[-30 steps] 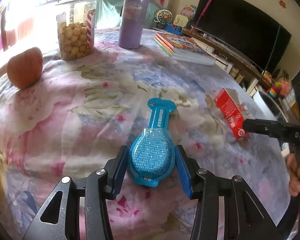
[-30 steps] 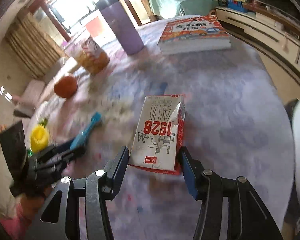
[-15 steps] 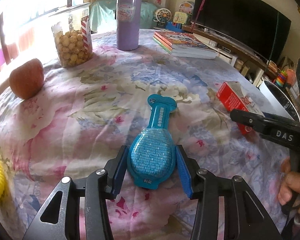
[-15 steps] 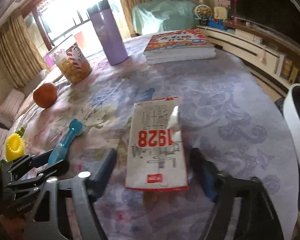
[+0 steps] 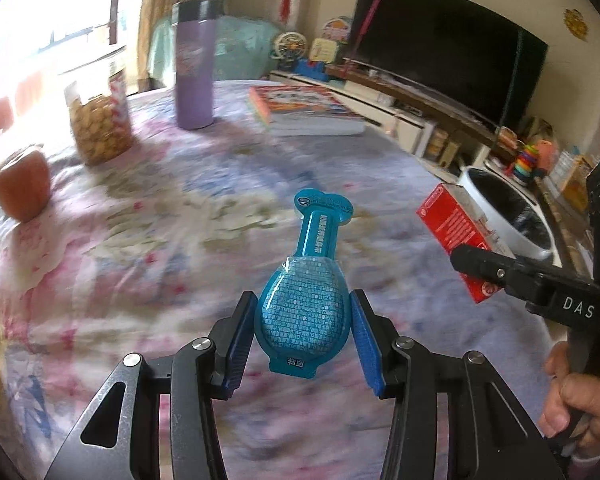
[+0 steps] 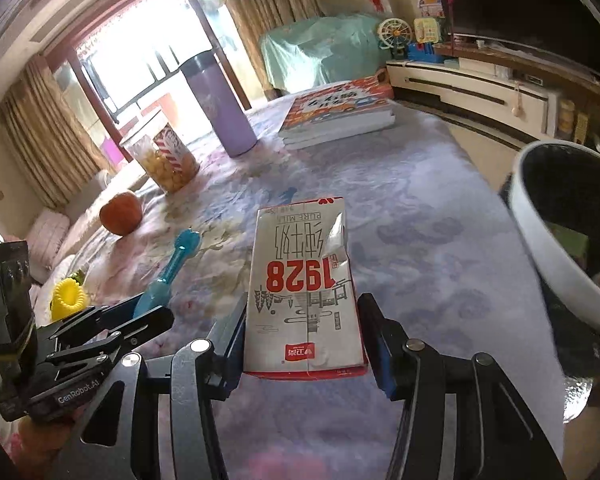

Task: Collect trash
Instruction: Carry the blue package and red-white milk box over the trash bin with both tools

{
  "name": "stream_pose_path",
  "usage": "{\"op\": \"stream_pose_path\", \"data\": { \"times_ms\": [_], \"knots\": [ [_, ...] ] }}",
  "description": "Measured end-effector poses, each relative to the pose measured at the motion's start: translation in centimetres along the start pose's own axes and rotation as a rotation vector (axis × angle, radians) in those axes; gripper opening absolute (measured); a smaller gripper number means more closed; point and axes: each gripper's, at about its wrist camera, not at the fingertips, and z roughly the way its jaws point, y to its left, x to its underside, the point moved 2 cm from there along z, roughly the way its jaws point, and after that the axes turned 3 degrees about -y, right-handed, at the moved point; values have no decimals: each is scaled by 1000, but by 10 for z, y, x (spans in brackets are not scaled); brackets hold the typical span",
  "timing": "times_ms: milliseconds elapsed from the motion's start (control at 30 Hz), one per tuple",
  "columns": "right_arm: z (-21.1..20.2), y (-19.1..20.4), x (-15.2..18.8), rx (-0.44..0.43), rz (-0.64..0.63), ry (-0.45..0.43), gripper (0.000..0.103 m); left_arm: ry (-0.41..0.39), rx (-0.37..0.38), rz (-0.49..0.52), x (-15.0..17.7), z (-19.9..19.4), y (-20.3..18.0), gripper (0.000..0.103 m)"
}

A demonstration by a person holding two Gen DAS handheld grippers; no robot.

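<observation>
My left gripper [image 5: 302,338] is shut on a blue bottle-shaped plastic package [image 5: 306,292] and holds it lifted above the floral tablecloth. My right gripper [image 6: 302,334] is shut on a red and white milk carton [image 6: 304,284] marked 1928, also raised off the table. The carton [image 5: 456,236] shows at the right of the left wrist view, the blue package [image 6: 172,268] at the left of the right wrist view. A white trash bin [image 6: 556,236] with a dark inside stands just past the table's right edge.
On the table stand a purple tumbler [image 5: 194,64], a jar of snacks [image 5: 100,120], an apple [image 5: 22,184] and stacked books [image 5: 304,110]. A yellow toy [image 6: 68,296] lies at the left edge. A TV stands on a low cabinet [image 5: 440,104] behind.
Both grippers have risen with their loads, and the blue package and carton have left the cloth. The right gripper has turned so the white bin is in view.
</observation>
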Motion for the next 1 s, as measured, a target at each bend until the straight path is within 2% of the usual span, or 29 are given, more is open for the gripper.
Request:
{"op": "stream_pose_path", "data": {
  "times_ms": [400, 1000],
  "knots": [
    [-51, -43, 5, 25, 76, -59, 53, 18, 77, 76, -3, 6, -55, 45],
    [-84, -91, 13, 61, 158, -102, 53, 39, 140, 127, -9, 22, -106, 45]
  ]
}}
